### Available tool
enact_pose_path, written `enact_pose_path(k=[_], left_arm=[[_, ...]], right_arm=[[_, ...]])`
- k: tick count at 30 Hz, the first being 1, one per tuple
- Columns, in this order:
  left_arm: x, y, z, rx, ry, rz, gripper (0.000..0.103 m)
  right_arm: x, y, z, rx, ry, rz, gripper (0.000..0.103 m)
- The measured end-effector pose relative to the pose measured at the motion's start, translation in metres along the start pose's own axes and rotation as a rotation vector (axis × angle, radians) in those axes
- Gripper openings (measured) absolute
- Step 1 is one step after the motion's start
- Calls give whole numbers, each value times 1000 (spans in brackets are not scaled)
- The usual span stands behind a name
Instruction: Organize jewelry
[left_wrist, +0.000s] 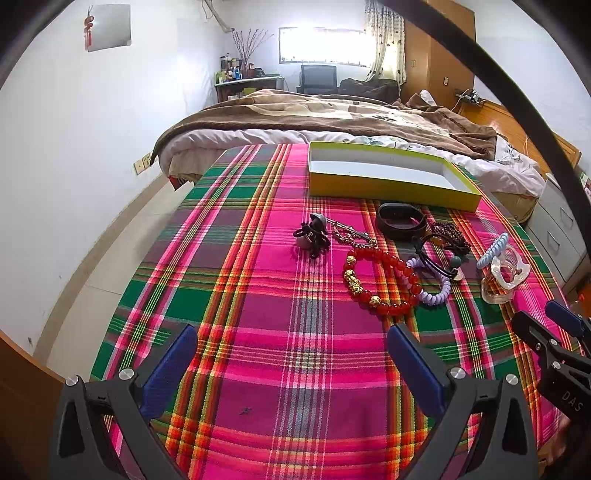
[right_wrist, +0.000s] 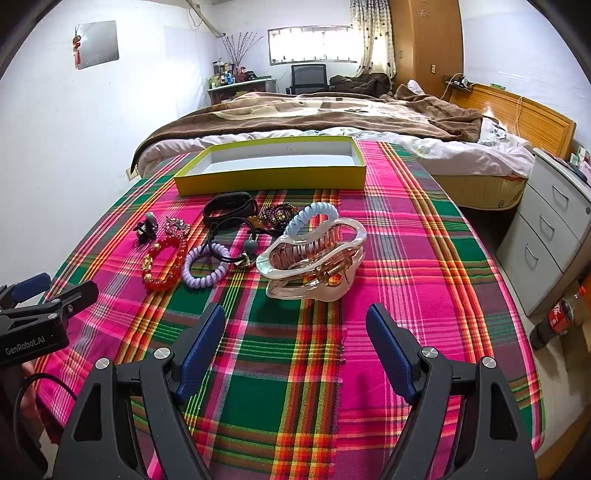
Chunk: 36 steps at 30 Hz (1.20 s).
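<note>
Jewelry lies in a cluster on the plaid cloth in front of an empty yellow-green box (left_wrist: 391, 188) (right_wrist: 271, 177). There is a red bead bracelet (left_wrist: 380, 282) (right_wrist: 164, 264), a purple coil tie (left_wrist: 437, 291) (right_wrist: 205, 273), a clear hair claw (right_wrist: 314, 262) (left_wrist: 502, 275), a blue coil tie (right_wrist: 312, 218), a black band (left_wrist: 400, 219) (right_wrist: 229, 206), dark beads (left_wrist: 450, 234) and a black clip (left_wrist: 312, 234) (right_wrist: 146, 227). My left gripper (left_wrist: 291, 354) is open and empty, short of the bracelet. My right gripper (right_wrist: 295, 332) is open and empty, just short of the hair claw.
A bed with a brown blanket (right_wrist: 314, 110) stands behind the table. A grey drawer unit (right_wrist: 554, 229) and a cola bottle (right_wrist: 557, 317) on the floor are at the right. The table edge falls off to the floor on the left (left_wrist: 122, 229).
</note>
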<state>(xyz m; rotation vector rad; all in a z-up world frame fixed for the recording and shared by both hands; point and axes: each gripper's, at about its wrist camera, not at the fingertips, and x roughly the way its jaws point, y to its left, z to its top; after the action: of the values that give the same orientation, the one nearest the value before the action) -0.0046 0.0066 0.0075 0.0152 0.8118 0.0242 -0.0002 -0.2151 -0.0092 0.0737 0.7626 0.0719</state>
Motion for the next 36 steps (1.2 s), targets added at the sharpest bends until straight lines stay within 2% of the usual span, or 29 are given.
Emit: enact_pose_path(k=[11,18,23,27,29,32,34,36], left_arm=[[4,0,4,12,4,-9,103],[9,14,12,20,-9,-77,103],[17,24,22,9,-4,-90,103],[23,27,25,8,6,-117,103],[28,28,25,6,24,-124,103],[37,33,25,-14,47,-155,102],[40,35,26,-25,54,-158,102],[42,38,27,-35,56,-159,102]], right_arm=[[-3,-9,9,26,-21,-4,79],[0,-37,20,122,-22,-27,79],[15,-47,33,191,4,5,79],[32,-45,41,227,53,72,79],[38,-41,42,224,67,66,78],[46,-41,43,244,78,60,72],[50,-42,42,254,85,50,63],[53,-47,41,269,99,51,57]])
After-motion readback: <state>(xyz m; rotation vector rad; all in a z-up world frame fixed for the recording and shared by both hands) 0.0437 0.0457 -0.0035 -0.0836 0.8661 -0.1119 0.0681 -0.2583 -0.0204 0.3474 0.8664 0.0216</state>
